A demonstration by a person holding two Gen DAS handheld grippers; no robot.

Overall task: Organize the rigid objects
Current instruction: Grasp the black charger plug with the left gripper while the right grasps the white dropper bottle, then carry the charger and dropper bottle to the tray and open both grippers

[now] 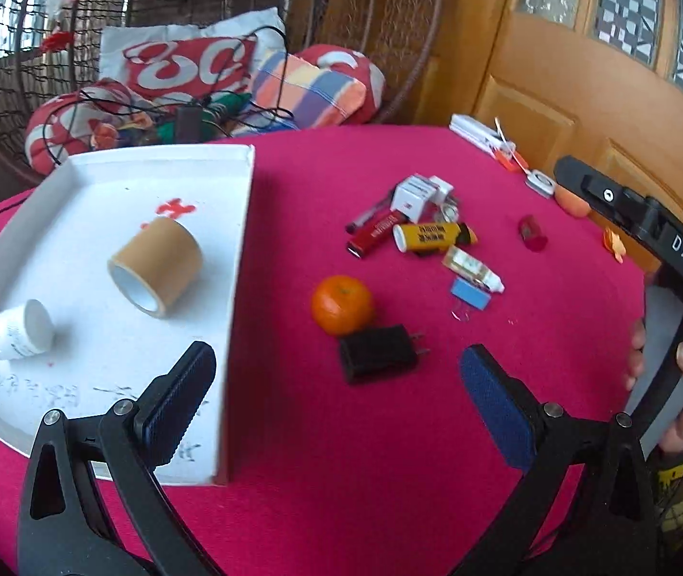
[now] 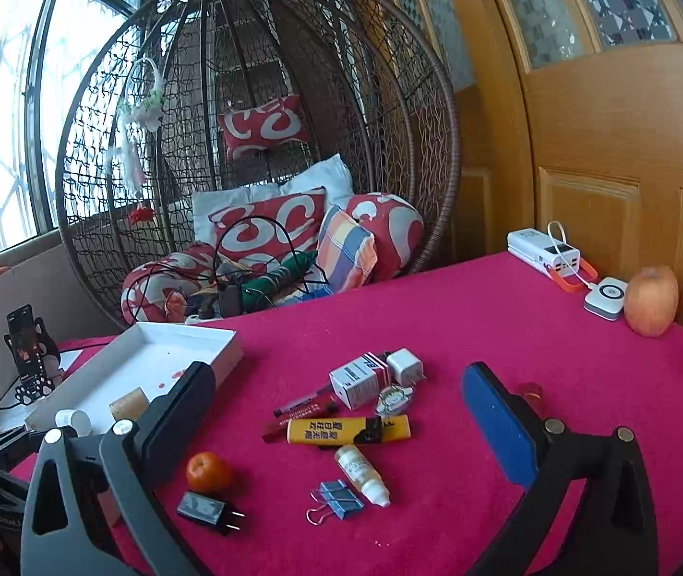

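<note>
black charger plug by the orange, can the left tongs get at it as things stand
Probably yes. The black charger plug lies flat on the red cloth just ahead of the left tongs, which are open wide. Only the orange crowds its far side; the white tray sits off to the left, leaving the approach free.

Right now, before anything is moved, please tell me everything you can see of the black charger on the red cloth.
The charger is a small black block, probably plastic, with two metal prongs pointing right. It lies flat on the red cloth, unplugged, with no cable. In the right wrist view its top face looks glossy, with pale print too small to read. The orange sits just behind it, touching or nearly so. The white tray is to its left, apart. No tongs touch it.
</note>
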